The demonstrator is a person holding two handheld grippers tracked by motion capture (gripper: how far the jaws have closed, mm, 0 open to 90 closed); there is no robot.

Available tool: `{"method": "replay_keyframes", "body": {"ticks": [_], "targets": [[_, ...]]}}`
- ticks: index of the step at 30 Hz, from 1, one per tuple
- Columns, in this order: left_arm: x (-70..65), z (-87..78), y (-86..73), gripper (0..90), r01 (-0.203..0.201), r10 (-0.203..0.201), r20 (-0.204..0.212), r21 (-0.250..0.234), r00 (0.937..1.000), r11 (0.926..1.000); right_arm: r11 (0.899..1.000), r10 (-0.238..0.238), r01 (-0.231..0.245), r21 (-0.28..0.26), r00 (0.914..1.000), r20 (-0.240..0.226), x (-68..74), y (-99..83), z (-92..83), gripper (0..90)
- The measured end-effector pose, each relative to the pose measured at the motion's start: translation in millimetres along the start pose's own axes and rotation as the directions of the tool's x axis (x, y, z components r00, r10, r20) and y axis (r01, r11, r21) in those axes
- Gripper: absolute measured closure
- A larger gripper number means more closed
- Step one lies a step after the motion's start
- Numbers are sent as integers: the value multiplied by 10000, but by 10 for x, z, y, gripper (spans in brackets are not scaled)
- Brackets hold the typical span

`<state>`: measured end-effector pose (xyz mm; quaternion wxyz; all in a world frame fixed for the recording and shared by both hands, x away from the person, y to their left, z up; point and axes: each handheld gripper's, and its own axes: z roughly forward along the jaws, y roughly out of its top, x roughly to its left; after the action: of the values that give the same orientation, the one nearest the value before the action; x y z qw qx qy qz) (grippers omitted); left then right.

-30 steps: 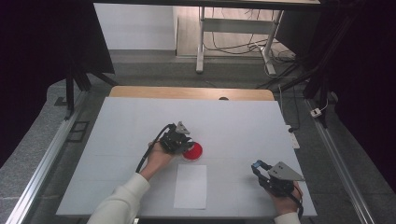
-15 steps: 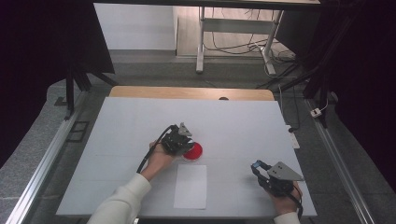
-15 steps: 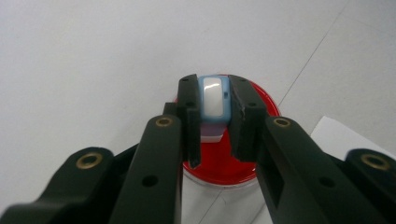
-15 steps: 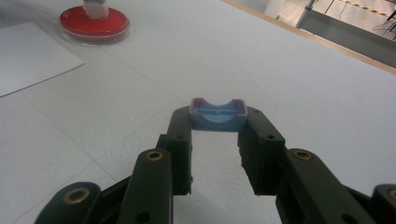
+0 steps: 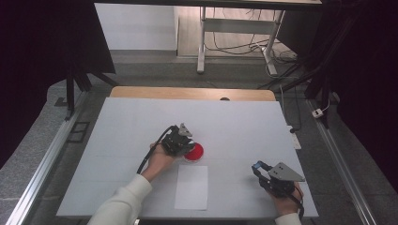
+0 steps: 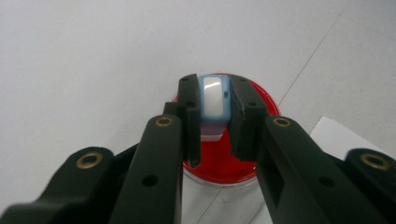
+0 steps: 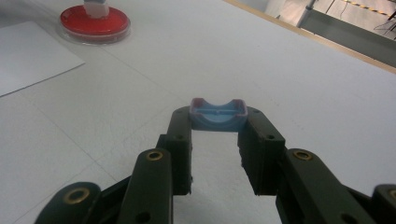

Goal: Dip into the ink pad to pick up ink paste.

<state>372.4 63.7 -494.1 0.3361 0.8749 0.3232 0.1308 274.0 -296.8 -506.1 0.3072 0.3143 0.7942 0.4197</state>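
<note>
Table point(image 5: 141, 122) — wide bare surface left, right and beyond centre; wooden edge point(image 5: 192, 92) at far side. Count: one red dish point(image 5: 195, 152), one paper sheet point(image 5: 191, 187), two blue pieces. Left gripper point(image 6: 215, 100) clamped on white-blue block point(image 6: 214, 98), directly over dish. Right gripper point(image 7: 217, 121) clamped on blue cap point(image 7: 217, 114) — near front right corner, well apart from dish point(image 7: 95, 23).

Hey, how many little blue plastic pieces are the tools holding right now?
2. One blue-rimmed white piece sits clamped in the left tool over the red dish. The other, a blue cap-like piece, is pinched in the right tool above the table.
</note>
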Motion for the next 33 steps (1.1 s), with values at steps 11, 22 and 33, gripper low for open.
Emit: {"method": "replay_keyframes", "body": {"ticks": [11, 22, 33], "targets": [[-6, -6, 13, 758, -65, 65, -25, 41, 10000, 10000, 10000, -29, 29, 42, 10000, -24, 3, 4, 7, 652], [-53, -279, 169, 755, -258, 279, 261, -779, 9993, 9966, 10000, 6, -6, 29, 10000, -42, -9, 1, 9, 652], [-96, -245, 141, 754, -268, 299, 531, -580, 9981, 9980, 10000, -27, 27, 34, 10000, -15, -8, 4, 3, 652]]}}
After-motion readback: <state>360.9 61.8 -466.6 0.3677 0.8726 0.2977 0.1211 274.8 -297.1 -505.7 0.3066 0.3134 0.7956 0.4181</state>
